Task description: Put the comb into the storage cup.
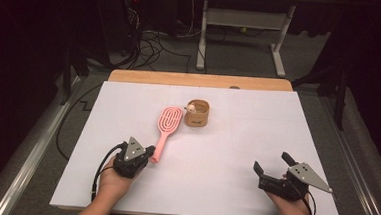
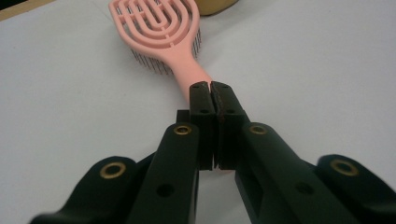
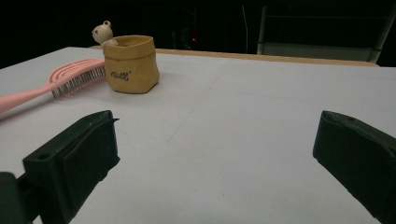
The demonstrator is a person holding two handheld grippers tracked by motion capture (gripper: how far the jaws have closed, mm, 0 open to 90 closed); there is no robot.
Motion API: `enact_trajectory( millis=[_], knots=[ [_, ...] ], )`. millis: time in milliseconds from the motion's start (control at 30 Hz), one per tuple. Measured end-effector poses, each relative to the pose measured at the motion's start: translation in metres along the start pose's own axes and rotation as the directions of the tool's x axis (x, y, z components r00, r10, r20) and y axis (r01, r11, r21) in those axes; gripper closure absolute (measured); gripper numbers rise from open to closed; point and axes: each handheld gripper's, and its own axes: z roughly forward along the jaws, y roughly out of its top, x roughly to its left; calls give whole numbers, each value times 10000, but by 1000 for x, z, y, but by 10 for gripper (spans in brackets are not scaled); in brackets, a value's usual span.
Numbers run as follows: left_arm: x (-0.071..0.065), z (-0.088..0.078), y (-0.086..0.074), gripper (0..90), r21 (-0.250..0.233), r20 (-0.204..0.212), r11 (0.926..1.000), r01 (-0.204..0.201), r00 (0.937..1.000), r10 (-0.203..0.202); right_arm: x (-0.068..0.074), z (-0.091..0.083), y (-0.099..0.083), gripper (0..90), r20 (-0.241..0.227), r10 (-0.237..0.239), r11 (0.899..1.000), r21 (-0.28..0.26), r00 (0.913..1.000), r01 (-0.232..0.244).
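Jaws of the left gripper (image 2: pixel 211 88) were clenched on the end of the pink hairbrush's (image 2: pixel 163 35) handle, their black pads pressed nearly flat together with the handle emerging just beyond their tips. That brush (image 1: pixel 165 129) lay flat on the white surface (image 1: pixel 235 155), bristles down, its slotted oval head pointing away from the person and its handle running back toward the left gripper (image 1: pixel 149 151), which rested low on the surface in the person's left hand (image 1: pixel 116 180). Just beside the brush's head, on its right as the high view showed it, stood a small tan fabric pouch (image 1: pixel 197 113), upright and open at the top, with a little pale bear figure (image 3: pixel 103 32) peeking over its rim on the side facing the brush. In the right gripper view the bristles came very close to the pouch (image 3: pixel 131 64), though whether they touched could not be told. Well apart from the brush, toward the near right corner of the surface, the right gripper (image 1: pixel 270 162) sat in the person's right hand (image 1: pixel 292 206) with its jaws released, spread wide with nothing between them.
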Motion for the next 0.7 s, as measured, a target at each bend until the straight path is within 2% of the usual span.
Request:
enact_trajectory(
  millis=[167,267,300,333,433,467,500,633,700],
  knots=[
    [2,0,1,783,-332,151,9982,493,9987,-489,0,0,0,7,9,-12,10000,-2,10000,12],
    [1,1,2,744,-358,224,9979,542,9983,-534,0,0,0,7,2,-5,10000,14,10000,5],
    [1,4,2,607,-320,202,9962,809,9966,-803,0,0,0,7,-1,-26,10000,14,10000,26],
    [1,6,2,542,-253,225,9950,967,9951,-962,0,0,0,7,1,-26,10000,20,10000,26],
    [1,11,2,407,-110,226,9930,1173,9929,-1170,0,1,0,7,7,-32,10000,23,10000,32],
    [0,16,2,373,119,156,9916,1289,9915,-1290,1,1,0,7,5,-44,10000,30,10000,44],
    [0,16,2,359,119,156,9916,1289,9915,-1290,1,1,0,7,5,-44,10000,30,10000,44],
    [-5,26,1,338,780,-29,9889,1266,9919,-1268,1,1,0,7,18,-46,10000,39,10000,46],
    [-8,30,1,364,1071,-40,9870,1196,9928,-1199,1,1,0,7,12,-52,10000,49,10000,52]
  ],
)
